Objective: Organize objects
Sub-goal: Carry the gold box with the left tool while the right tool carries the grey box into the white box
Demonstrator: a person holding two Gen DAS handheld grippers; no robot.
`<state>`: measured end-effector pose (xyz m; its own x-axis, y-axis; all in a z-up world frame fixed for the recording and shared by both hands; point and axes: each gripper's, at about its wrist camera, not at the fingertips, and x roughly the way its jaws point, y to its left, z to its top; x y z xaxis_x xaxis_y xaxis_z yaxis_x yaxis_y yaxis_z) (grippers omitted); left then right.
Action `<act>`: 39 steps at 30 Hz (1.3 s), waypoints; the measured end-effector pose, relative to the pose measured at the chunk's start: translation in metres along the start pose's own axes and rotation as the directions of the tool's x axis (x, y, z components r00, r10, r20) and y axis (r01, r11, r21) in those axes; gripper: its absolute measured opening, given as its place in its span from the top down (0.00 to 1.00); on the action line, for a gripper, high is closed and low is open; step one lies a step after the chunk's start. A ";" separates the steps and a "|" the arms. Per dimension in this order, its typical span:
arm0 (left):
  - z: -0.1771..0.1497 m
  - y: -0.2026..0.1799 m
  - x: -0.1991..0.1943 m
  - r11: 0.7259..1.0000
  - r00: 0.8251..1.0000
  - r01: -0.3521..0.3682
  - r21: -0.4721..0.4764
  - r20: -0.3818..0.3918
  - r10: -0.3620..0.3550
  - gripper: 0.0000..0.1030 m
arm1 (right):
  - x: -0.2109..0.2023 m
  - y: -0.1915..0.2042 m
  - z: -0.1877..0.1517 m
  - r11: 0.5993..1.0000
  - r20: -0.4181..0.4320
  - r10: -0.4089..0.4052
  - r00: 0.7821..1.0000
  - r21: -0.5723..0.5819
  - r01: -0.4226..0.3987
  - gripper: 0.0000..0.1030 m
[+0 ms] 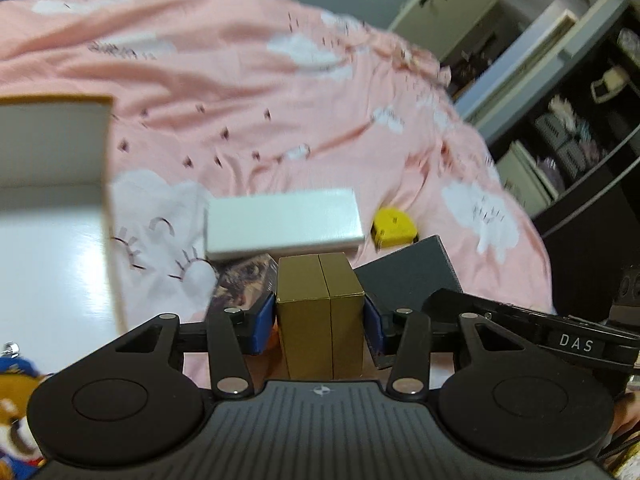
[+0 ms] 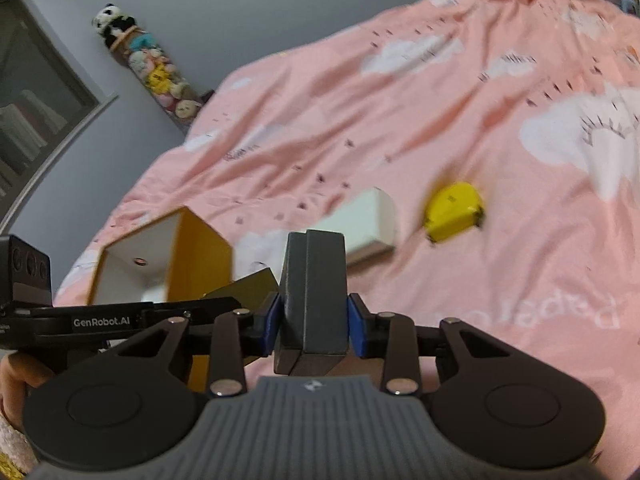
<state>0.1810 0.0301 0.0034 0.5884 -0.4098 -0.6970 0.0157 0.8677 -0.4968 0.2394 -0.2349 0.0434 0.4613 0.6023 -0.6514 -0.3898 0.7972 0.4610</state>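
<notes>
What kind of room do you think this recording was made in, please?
Most likely a bedroom. The work surface is a bed under a pink cloud-print bedsheet, a column of plush toys hangs on the wall, and open shelves of household items stand beside the bed.

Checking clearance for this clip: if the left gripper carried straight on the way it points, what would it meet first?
Probably the white box, lying on the pink bedspread just beyond the gold box clamped in the left gripper. Depth is blurred; a patterned item lies lower left, perhaps nearer.
</notes>
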 end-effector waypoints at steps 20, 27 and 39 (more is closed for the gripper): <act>-0.003 0.101 -0.110 0.946 0.914 -0.237 -0.222 0.279 0.295 0.49 | 0.087 0.195 0.003 0.937 -0.030 0.074 0.997 -0.339 -0.080 0.64; -0.008 0.130 -0.092 0.927 0.910 -0.282 -0.248 0.236 0.341 0.49 | 0.136 0.220 -0.017 0.876 -0.034 -0.075 0.997 -0.480 0.050 0.64; -0.010 0.160 -0.070 0.912 0.937 -0.291 -0.291 0.104 0.332 0.49 | 0.178 0.227 -0.037 0.791 -0.055 -0.194 0.980 -0.599 0.123 0.64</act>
<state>0.1344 0.1950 -0.0329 0.6410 -0.0665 -0.7646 -0.3918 0.8283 -0.4005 0.2034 0.0515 0.0093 0.4837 0.4333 -0.7605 -0.7292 0.6801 -0.0763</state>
